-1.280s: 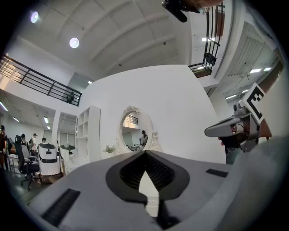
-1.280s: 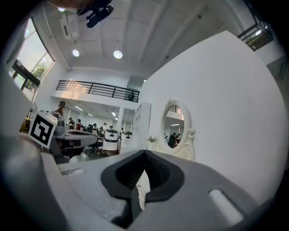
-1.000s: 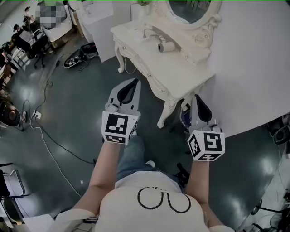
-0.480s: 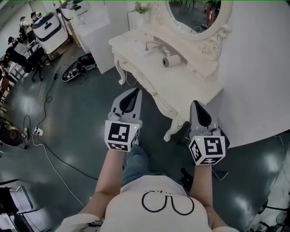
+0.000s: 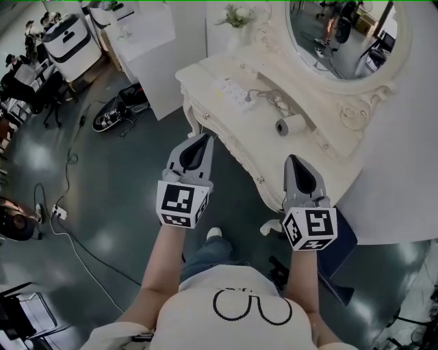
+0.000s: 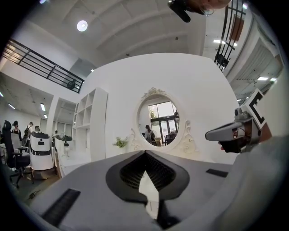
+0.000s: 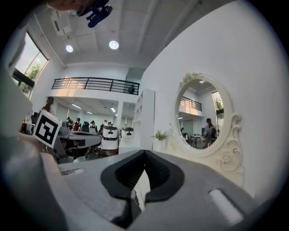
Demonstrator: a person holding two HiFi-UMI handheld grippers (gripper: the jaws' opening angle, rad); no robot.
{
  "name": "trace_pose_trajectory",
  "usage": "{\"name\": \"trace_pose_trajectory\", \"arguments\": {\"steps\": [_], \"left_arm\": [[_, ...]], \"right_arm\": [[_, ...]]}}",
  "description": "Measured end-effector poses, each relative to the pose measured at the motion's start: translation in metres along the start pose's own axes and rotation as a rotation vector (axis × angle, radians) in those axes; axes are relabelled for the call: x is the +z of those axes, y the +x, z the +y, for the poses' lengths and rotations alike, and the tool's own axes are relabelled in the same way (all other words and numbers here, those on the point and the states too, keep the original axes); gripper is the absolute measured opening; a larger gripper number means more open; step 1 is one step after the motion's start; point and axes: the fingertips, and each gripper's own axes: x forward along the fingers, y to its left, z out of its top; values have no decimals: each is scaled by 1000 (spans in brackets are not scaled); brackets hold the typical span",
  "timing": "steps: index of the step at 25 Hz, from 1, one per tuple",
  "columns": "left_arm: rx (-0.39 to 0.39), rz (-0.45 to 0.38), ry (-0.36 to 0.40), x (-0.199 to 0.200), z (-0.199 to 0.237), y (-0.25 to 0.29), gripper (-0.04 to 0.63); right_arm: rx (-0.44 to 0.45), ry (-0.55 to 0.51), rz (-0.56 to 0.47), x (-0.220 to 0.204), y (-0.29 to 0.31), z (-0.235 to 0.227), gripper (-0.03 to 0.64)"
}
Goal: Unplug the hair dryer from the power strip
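Note:
A white hair dryer (image 5: 290, 125) lies on the ornate white dressing table (image 5: 328, 160), its coiled cord running to a white power strip (image 5: 234, 92) further back on the top. My left gripper (image 5: 204, 139) is shut and empty, held level over the floor just short of the table's front edge. My right gripper (image 5: 295, 160) is shut and empty too, its tip over the table's near edge, below the dryer. In both gripper views the jaws meet with nothing between them; the dryer and strip are hidden there.
An oval mirror (image 5: 342, 37) in a carved frame stands behind the table against a white wall. A small plant (image 5: 236, 15) sits at the table's back corner. White shelving (image 5: 144, 34), cables on the dark floor (image 5: 68, 205) and seated people (image 5: 24, 72) lie to the left.
I have walked towards the dressing table: it, the dryer and the power strip have come nearer and shifted right in the head view. Both grippers stayed shut and side by side.

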Motion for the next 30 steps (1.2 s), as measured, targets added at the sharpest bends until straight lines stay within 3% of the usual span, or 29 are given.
{"name": "trace_pose_trajectory", "arguments": {"steps": [6,17,22,30], "left_arm": [[-6,4,-14,-7,71,44,-3],[-47,83,-36,-50,139,126,-3],[-137,83,-49,-55,163,180,-3],[-312,198,0,-98,185,320,-2]], "right_arm": [[-24,11,30,-3,77,8,-2],[-38,84,123,-54,186,-16,-2],[-78,116,157,-72,242,-26,-2],[-129,98,300,-120,331,-76,-2]]}}
